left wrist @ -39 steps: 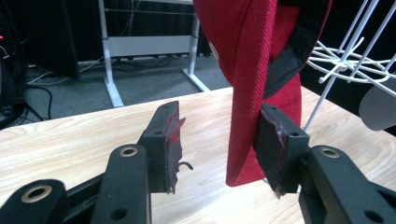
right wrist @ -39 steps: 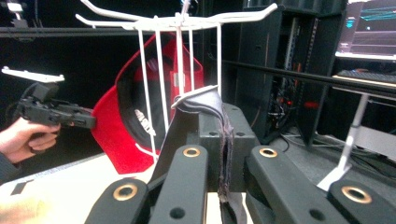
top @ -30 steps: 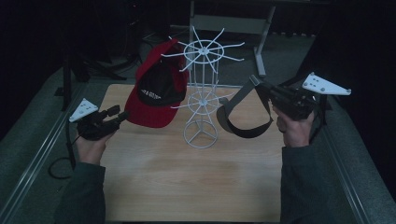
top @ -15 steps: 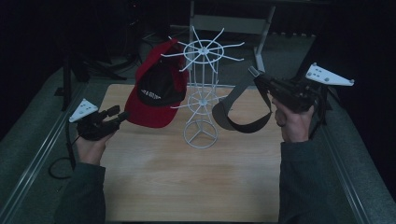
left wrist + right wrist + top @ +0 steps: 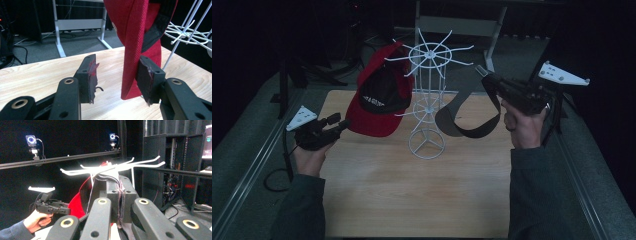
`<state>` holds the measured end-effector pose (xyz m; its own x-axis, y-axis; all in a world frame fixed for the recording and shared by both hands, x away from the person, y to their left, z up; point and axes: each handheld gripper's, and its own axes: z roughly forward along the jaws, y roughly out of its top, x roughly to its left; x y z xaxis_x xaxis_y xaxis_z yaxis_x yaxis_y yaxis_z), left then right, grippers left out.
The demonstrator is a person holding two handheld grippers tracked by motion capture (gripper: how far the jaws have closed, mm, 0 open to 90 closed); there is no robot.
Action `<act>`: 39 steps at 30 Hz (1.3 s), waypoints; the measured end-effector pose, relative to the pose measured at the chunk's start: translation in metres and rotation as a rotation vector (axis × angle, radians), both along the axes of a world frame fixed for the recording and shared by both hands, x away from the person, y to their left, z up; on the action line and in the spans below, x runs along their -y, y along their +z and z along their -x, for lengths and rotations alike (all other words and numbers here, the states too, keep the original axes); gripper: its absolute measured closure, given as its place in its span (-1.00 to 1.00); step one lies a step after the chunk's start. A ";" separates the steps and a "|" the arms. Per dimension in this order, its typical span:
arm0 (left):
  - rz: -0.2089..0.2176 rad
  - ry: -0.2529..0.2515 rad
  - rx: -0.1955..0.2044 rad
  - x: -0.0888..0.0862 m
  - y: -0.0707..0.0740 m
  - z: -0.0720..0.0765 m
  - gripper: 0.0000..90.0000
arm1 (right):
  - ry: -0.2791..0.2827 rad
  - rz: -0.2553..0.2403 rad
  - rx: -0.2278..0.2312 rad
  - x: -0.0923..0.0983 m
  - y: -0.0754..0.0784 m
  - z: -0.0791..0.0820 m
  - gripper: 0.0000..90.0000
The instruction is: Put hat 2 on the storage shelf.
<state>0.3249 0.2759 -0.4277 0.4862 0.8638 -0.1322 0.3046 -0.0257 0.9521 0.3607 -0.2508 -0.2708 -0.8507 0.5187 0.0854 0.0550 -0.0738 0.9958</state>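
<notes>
Two caps: the right tool (image 5: 482,71) pinched the grey cap (image 5: 464,117) beside the wire rack (image 5: 428,100); the left tool (image 5: 116,77) stood spread beside the red cap (image 5: 140,45). Judged: hanging step; next, hook a prong.

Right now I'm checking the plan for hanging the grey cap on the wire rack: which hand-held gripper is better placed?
Right. The right hand-held gripper is shut on the grey cap beside the white wire rack; the left hand-held gripper is open by the red cap.
</notes>
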 end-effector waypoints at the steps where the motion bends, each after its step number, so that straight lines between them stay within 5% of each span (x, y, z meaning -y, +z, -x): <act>1: -0.001 0.000 0.000 0.000 0.000 0.000 0.18 | 0.001 -0.003 0.001 0.000 0.001 0.000 0.96; 15: 0.002 0.000 0.001 0.000 0.000 0.000 0.18 | 0.006 -0.035 -0.002 -0.003 0.007 -0.006 0.96; 39: -0.009 0.012 0.002 0.005 0.001 -0.004 0.32 | -0.013 -0.015 -0.012 -0.013 0.011 -0.020 0.96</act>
